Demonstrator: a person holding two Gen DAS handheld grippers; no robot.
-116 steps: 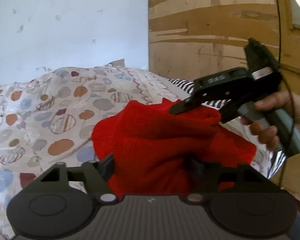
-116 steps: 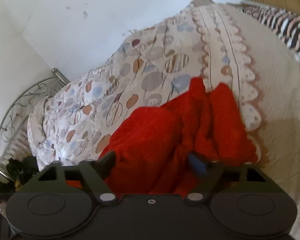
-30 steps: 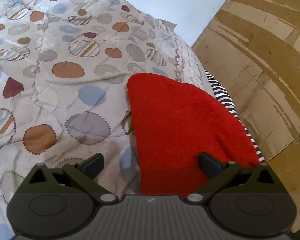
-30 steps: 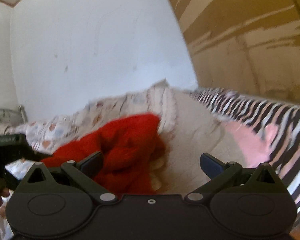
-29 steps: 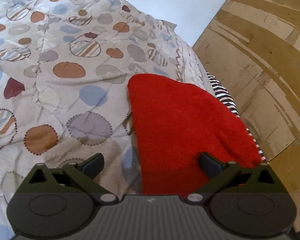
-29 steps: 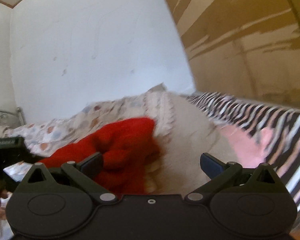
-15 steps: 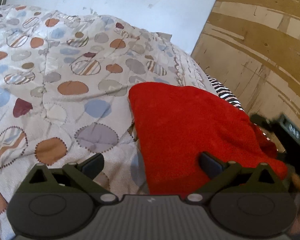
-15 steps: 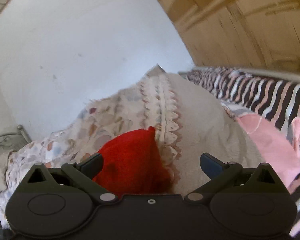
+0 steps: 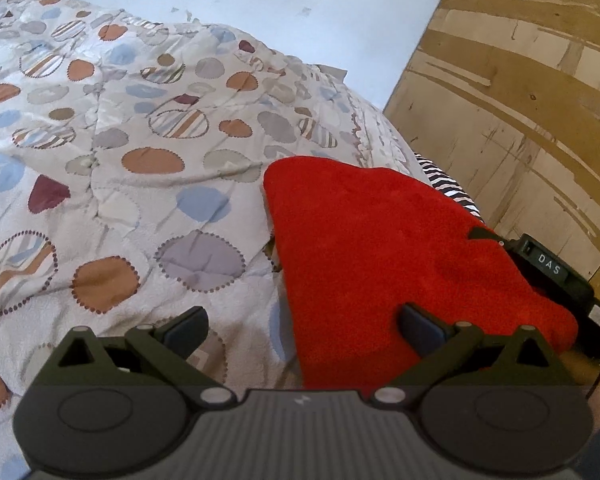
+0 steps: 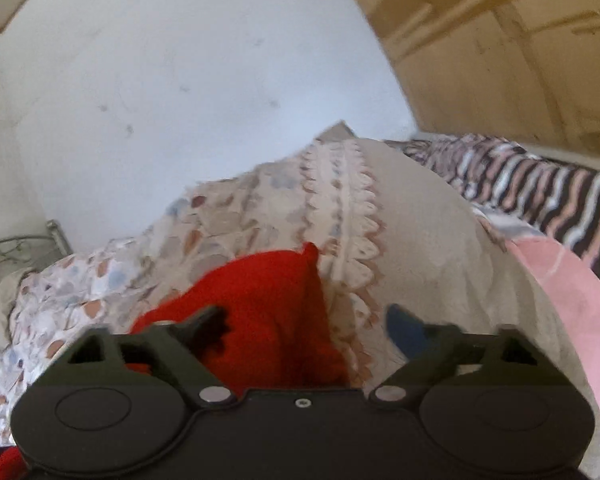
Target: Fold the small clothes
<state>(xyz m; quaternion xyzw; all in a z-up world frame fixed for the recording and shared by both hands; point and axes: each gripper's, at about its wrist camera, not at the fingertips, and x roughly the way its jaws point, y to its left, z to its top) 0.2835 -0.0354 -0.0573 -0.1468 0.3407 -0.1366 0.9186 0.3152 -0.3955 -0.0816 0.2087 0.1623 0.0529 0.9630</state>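
Left wrist view: our left gripper (image 9: 302,330) stands wide open and holds nothing. The red garment (image 9: 396,256) lies as a flat folded panel on the patterned quilt (image 9: 140,168), partly between our fingers. The right gripper (image 9: 548,268) shows at the garment's far edge.

Right wrist view (somewhat blurred): our right gripper (image 10: 306,326) has its fingers spread, empty, with the red garment (image 10: 268,308) bunched before its left finger.

We judge one fold laid; a further fold, or smoothing, probably remains.
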